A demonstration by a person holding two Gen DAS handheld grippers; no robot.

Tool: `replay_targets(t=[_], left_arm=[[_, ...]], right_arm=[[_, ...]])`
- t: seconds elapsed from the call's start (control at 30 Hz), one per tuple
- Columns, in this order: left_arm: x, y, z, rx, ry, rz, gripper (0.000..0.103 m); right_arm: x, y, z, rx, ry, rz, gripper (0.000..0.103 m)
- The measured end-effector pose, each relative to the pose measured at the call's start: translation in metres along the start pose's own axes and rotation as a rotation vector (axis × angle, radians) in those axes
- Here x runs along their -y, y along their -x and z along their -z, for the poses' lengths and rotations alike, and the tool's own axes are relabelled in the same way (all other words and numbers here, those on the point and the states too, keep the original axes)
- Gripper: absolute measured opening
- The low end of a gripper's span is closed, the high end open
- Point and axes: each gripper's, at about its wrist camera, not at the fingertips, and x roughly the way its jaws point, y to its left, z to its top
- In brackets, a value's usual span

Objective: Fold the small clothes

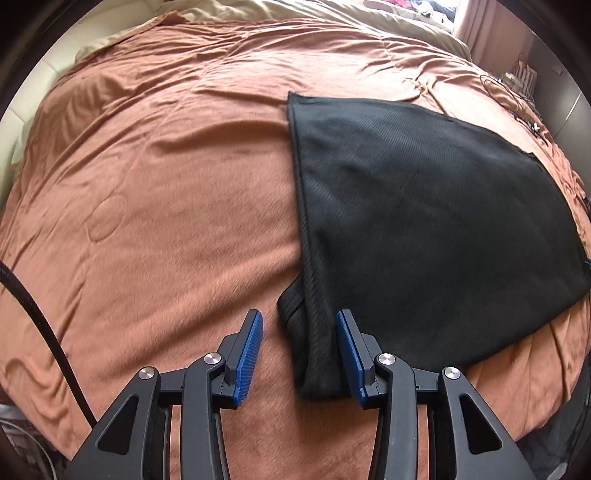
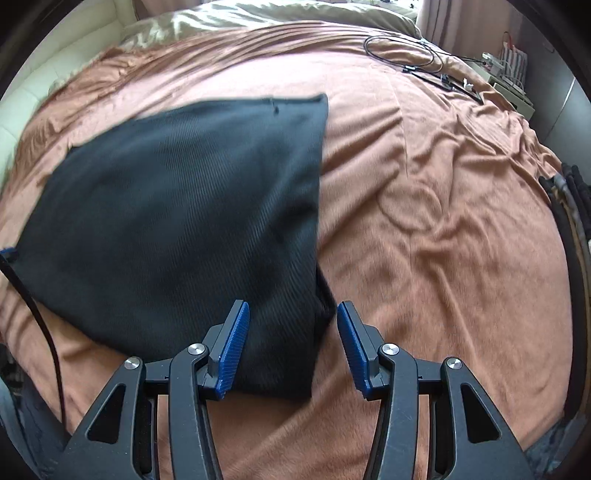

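A black ribbed garment (image 1: 424, 221) lies folded flat on the rust-orange bedspread (image 1: 166, 184). My left gripper (image 1: 299, 354) is open, its blue pads either side of the garment's near left corner. In the right wrist view the same garment (image 2: 184, 214) lies left of centre. My right gripper (image 2: 291, 347) is open over the garment's near right corner, with the left pad above the cloth and the right pad above the bedspread (image 2: 443, 240).
Beige pillows (image 2: 258, 14) lie at the head of the bed. Thin black cables (image 2: 424, 62) lie on the far right of the bedspread. A thick black cable (image 1: 40, 325) crosses the left wrist view's lower left. Dark straps (image 2: 569, 206) hang at the right edge.
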Motion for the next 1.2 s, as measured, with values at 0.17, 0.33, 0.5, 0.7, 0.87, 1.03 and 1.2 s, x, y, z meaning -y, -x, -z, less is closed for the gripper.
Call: replay_targets(t=[0.17, 0.33, 0.5, 0.7, 0.87, 1.03, 1.2], left_arm=[[-0.01, 0.003, 0.018, 0.006, 0.009, -0.027, 0.054], [-0.018, 0.013, 0.03, 0.007, 0.022, -0.009, 0.055], [-0.023, 0.031, 0.034, 0.045, 0.053, 0.029, 0.055], [-0.025, 0.044, 0.036, 0.09, 0.138, 0.121, 0.055], [-0.021, 0.041, 0.038, 0.096, 0.203, 0.194, 0.055], [-0.025, 0.027, 0.045, 0.072, 0.311, 0.281, 0.055], [-0.022, 0.019, 0.048, 0.062, 0.365, 0.324, 0.055]], right_arm=[[0.005, 0.006, 0.012, 0.014, -0.029, 0.029, 0.047], [0.006, 0.02, 0.025, 0.024, -0.056, 0.043, 0.047], [0.001, 0.046, 0.035, 0.085, -0.078, 0.028, 0.047], [-0.017, 0.069, 0.043, 0.15, -0.105, -0.056, 0.047], [-0.04, 0.082, 0.039, 0.208, -0.092, -0.085, 0.047], [-0.06, 0.078, 0.037, 0.23, -0.084, -0.131, 0.047], [-0.075, 0.064, 0.029, 0.195, -0.091, -0.175, 0.047]])
